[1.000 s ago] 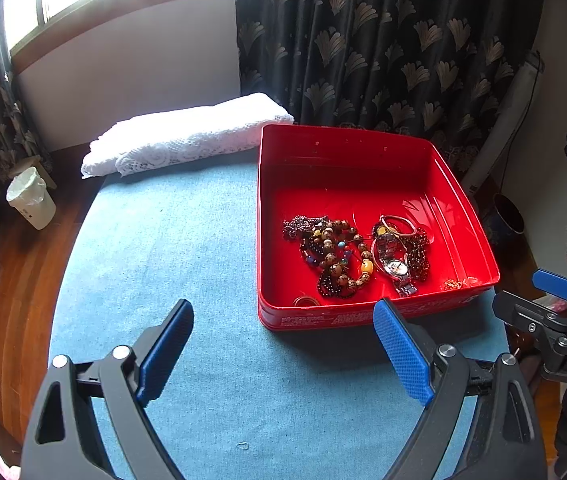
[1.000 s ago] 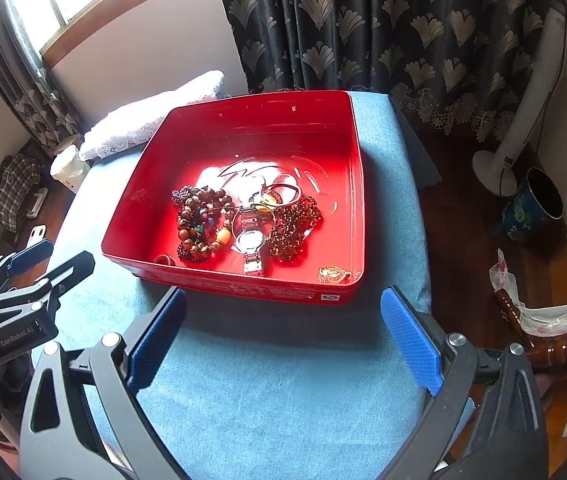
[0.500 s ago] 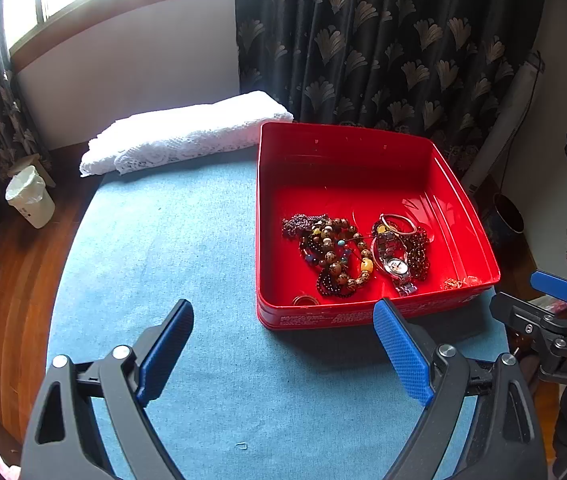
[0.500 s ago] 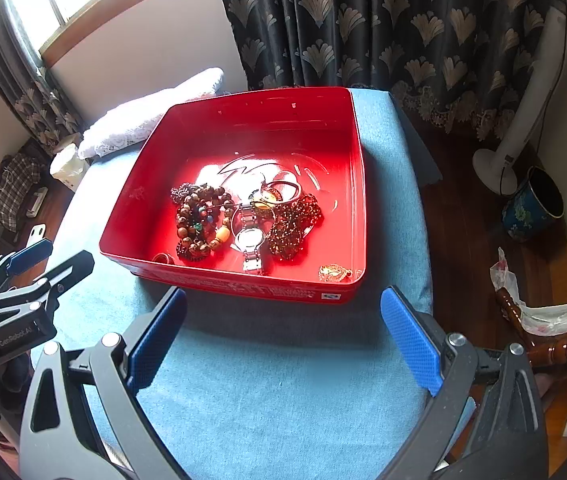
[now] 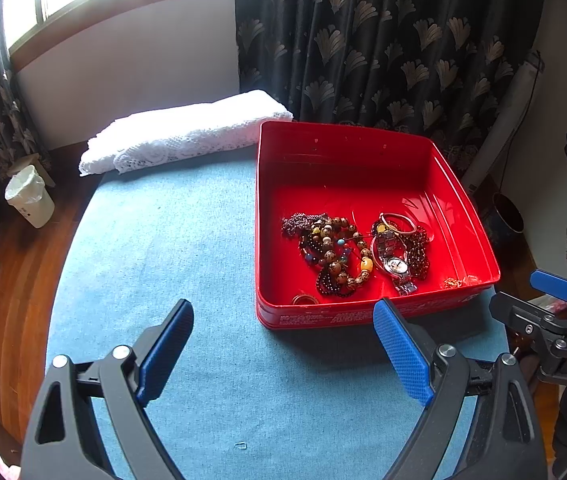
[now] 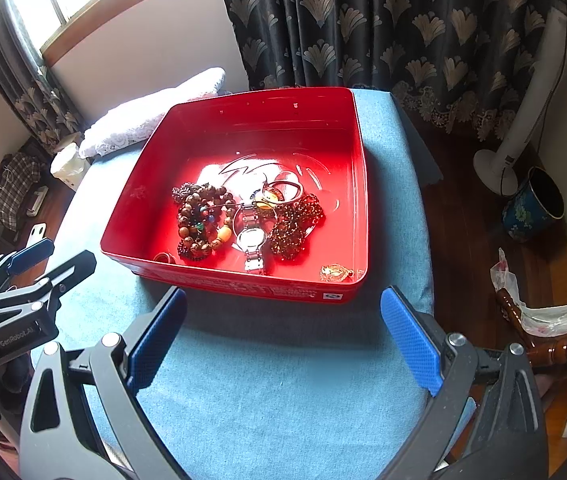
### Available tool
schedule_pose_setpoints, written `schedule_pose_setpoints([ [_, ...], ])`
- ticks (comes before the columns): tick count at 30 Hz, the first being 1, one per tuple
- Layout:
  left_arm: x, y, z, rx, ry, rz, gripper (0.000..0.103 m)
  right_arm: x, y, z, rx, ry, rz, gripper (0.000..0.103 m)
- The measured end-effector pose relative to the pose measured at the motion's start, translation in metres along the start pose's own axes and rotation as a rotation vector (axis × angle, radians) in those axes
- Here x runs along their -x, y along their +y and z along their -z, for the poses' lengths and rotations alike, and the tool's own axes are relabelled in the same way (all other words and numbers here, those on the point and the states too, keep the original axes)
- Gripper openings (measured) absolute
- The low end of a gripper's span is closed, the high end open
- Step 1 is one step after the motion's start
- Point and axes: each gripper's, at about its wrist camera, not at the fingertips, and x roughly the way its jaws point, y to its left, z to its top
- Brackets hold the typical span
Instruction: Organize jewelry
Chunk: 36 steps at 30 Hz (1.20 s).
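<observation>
A: What's in the red tin [image 6: 357, 184]?

B: A tangle of jewelry near its front wall: a wooden bead bracelet [image 6: 201, 222], a silver wristwatch [image 6: 252, 240], a dark garnet-like bead strand [image 6: 295, 222], a bangle [image 6: 283, 190], a small gold piece [image 6: 336, 273] in the front right corner, and a ring [image 5: 304, 300] by the front left. The tin sits on a blue cloth-covered table [image 5: 163, 248], toward its right side.

A: Any writing?

B: Print runs along the tin's front wall, too small to read. The left gripper's body reads "GenRobot.AI"; the right one shows "DAS".

A: Changes since a second ago?

B: Hardly any; the tin sits slightly lower in both views.

A: The grippers?

B: The left gripper [image 5: 283, 344] and right gripper [image 6: 283, 332] both hover before the tin, fingers spread wide, holding nothing. White lace cloth [image 5: 179, 132] lies at the table's far edge.
</observation>
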Motion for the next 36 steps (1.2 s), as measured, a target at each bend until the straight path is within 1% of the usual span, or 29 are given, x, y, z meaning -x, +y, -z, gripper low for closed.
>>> schedule_pose_setpoints([
  [25, -0.0002, -0.0002, 0.0019, 0.007, 0.003, -0.012, 0.09, -0.0025, 0.0009, -0.0005, 0.003, 0.002, -0.001, 0.095],
  [36, -0.0022, 0.0008, 0.0019, 0.013, 0.008, -0.003, 0.09, -0.0049, -0.0005, 0.0006, 0.003, 0.006, 0.002, 0.095],
])
